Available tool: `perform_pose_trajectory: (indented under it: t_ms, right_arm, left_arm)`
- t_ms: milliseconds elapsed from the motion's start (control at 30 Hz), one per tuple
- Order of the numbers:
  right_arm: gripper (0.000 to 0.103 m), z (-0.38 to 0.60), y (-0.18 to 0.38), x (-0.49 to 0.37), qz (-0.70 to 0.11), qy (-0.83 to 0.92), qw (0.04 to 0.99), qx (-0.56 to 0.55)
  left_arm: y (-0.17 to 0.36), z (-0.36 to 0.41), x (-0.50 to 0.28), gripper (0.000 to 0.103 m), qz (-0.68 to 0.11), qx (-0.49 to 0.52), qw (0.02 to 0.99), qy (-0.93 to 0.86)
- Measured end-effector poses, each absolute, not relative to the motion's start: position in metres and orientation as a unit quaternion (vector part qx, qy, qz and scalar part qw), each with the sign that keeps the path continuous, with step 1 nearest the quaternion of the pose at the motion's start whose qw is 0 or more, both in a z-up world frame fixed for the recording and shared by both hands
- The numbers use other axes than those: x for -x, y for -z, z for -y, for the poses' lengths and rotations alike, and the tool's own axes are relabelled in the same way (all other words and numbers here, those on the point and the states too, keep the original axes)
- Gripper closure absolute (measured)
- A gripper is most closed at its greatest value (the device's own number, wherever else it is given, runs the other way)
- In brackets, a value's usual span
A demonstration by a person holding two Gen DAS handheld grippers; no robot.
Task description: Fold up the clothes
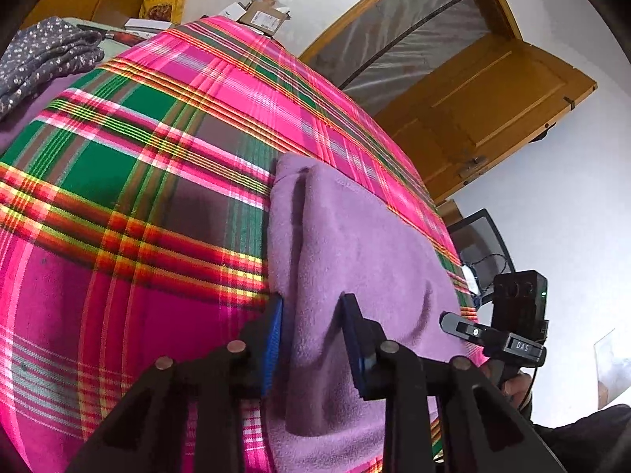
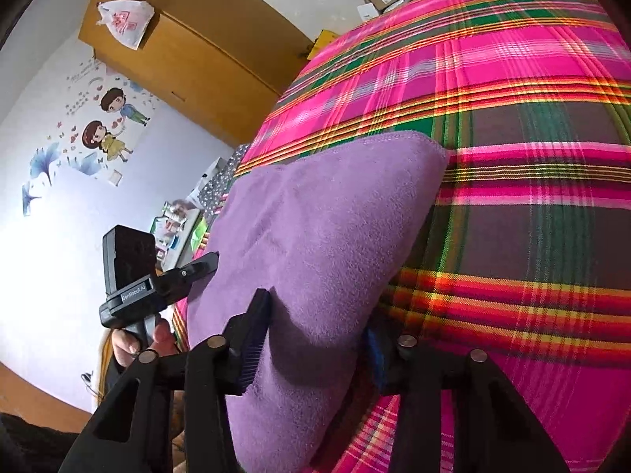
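On the pink and green plaid bedcover [image 1: 130, 181], a folded lilac fleece garment [image 1: 355, 260] is straddled at its near edge by the left gripper [image 1: 313, 339] and right gripper [image 2: 311, 339], jaws partly closed, cloth between; firm pinching cannot be confirmed. Both layers should be caught evenly before lifting.

Purple garment [image 1: 355, 244]: fuzzy matt fleece; plaid bedcover [image 1: 130, 181]: smooth woven cloth.

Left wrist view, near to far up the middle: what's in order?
left gripper fingers astride a fold → purple garment → plaid bedcover → cardboard boxes at the wall
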State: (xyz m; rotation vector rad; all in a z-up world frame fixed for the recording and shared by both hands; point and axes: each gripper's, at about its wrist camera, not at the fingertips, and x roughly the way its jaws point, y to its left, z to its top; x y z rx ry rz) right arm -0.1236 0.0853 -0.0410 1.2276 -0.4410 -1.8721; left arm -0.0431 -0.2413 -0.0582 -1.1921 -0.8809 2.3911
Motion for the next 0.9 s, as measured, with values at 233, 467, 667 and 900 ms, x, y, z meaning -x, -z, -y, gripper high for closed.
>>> perform_pose_trajectory:
  t_ms: [233, 467, 667, 900]
  right_arm:
    - [0.075, -0.081, 0.030, 0.124, 0.166, 0.755, 0.428, -0.469]
    - [0.076, -0.093, 0.018, 0.125, 0.166, 0.765, 0.433, -0.447]
    - [0.076, -0.115, 0.001, 0.130, 0.163, 0.782, 0.426, -0.424]
    - [0.076, -0.158, -0.009, 0.138, 0.162, 0.807, 0.395, -0.407]
  left_arm:
    - [0.045, 0.231, 0.038, 0.085, 0.281, 0.410, 0.143, -0.856]
    - [0.018, 0.213, 0.035, 0.085, 0.252, 0.395, 0.143, -0.872]
    - [-0.004, 0.178, 0.046, 0.085, 0.208, 0.393, 0.123, -0.887]
    - [-0.017, 0.132, 0.065, 0.086, 0.178, 0.394, 0.124, -0.893]
